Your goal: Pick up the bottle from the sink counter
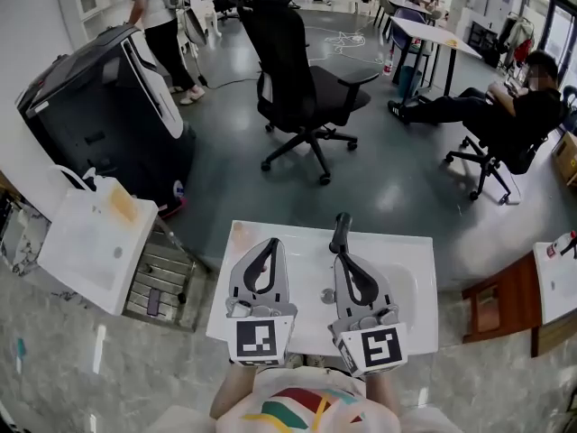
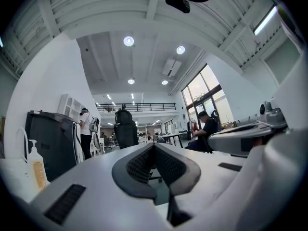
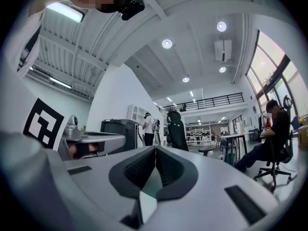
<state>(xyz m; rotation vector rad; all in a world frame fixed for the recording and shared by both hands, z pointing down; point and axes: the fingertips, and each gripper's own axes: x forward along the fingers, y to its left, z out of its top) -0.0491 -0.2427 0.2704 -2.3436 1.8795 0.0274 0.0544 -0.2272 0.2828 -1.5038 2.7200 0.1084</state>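
Observation:
My two grippers hang side by side over a white sink counter (image 1: 410, 269) right below me. The left gripper (image 1: 270, 244) (image 2: 154, 146) is shut with nothing between its pads. The right gripper (image 1: 343, 258) (image 3: 155, 148) is also shut and empty. Just past its tip a slim dark upright thing (image 1: 340, 231) stands at the counter's far edge; I cannot tell if it is a faucet or a bottle. A pump bottle with orange liquid (image 1: 123, 207) (image 2: 36, 166) stands on a second white sink (image 1: 86, 251) to my left, apart from both grippers.
A black office chair (image 1: 297, 79) stands ahead on the grey floor. A large dark machine (image 1: 99, 115) is at the left, with a person standing behind it. A seated person (image 1: 514, 115) is at the right. A brown stool (image 1: 500, 305) and another white counter (image 1: 554, 282) sit at the right.

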